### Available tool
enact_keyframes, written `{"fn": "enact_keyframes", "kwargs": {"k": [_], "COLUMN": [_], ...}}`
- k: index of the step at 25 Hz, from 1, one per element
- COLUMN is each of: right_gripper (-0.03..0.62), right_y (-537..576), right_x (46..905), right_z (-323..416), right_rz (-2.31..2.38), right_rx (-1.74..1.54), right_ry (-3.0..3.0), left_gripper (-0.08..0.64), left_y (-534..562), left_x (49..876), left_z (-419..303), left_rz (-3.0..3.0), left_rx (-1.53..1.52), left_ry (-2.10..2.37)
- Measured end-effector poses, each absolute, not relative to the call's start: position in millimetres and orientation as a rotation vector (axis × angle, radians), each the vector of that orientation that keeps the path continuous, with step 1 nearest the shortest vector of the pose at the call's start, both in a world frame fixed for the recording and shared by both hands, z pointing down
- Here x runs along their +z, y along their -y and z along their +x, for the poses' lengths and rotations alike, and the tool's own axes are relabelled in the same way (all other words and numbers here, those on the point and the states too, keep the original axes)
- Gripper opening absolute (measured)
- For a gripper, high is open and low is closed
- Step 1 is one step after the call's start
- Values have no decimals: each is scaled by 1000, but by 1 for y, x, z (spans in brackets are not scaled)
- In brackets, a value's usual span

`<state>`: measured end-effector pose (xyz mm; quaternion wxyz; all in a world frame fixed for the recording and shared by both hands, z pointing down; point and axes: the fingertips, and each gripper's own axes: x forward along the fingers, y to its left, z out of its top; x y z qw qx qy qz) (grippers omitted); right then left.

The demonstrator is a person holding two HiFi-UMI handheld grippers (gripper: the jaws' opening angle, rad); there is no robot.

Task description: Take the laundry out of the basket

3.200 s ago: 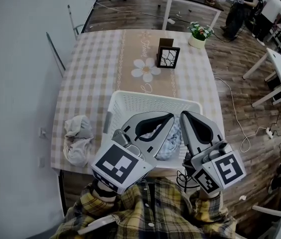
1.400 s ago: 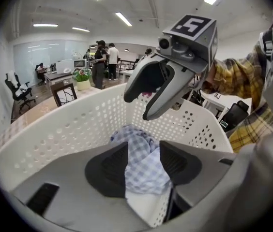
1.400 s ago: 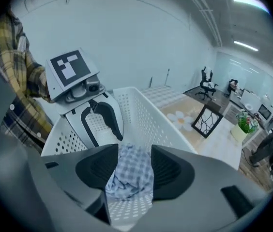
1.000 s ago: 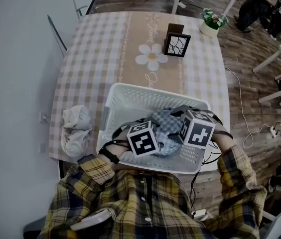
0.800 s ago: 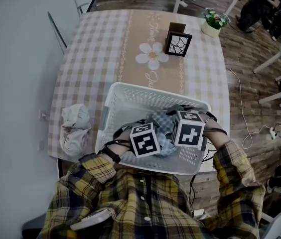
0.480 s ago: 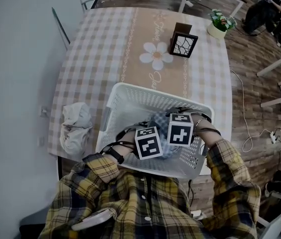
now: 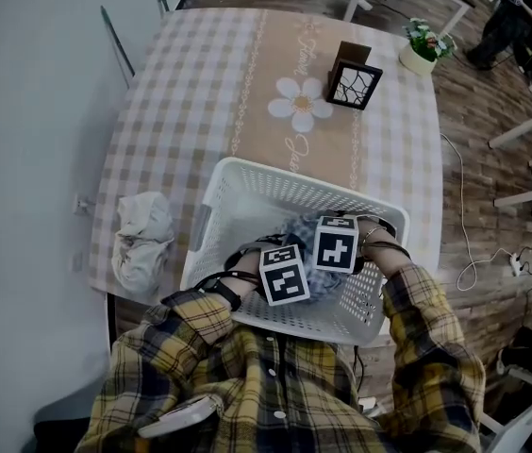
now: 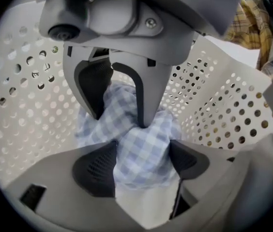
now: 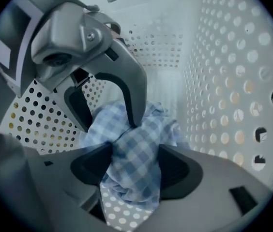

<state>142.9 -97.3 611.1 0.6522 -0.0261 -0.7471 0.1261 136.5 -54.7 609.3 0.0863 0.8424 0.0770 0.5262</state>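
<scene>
A white perforated laundry basket [image 7: 247, 176] stands at the table's near edge. A blue checked cloth [image 7: 298, 230] lies bunched on its floor. Both grippers point down into the basket, tip to tip over the cloth. In the left gripper view the cloth [image 8: 144, 144] fills the gap of my left gripper [image 8: 143, 148]. In the right gripper view the same cloth [image 9: 134, 144] sits between the pads of my right gripper [image 9: 135, 151]. Both pairs of jaws stand wide and have just been closing a little. Each view shows the other gripper's fingers [image 8: 146, 105] [image 9: 129, 105] planted in the cloth opposite.
A crumpled pale garment [image 7: 143, 243] lies on the checked tablecloth [image 7: 181, 92] left of the basket. A dark framed holder [image 7: 354, 75] and a small flower pot [image 7: 424, 47] stand at the far side. Basket walls [image 9: 223, 95] close in round both grippers.
Both grippers have sunk from above the basket down to its floor and drawn closer together over the blue checked cloth.
</scene>
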Motion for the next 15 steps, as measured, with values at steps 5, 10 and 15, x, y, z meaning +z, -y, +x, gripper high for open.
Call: {"fn": "enact_keyframes", "kwargs": {"k": [5, 10, 15], "right_gripper": [236, 137, 115], "right_y": [93, 90, 91], "right_x": [615, 615, 607], "right_z": [144, 142, 138], "right_rz": [-82, -104, -105], "right_rx": [288, 256, 203], "right_ry": [1686, 1690, 1709], "left_gripper": [346, 260, 185], "left_y": [59, 62, 65], "left_x": [613, 615, 607], "left_z": [138, 137, 134], "left_rz": [2522, 2530, 2548], "left_rx": [1560, 1584, 1615], "left_ry": [-211, -201, -204]}}
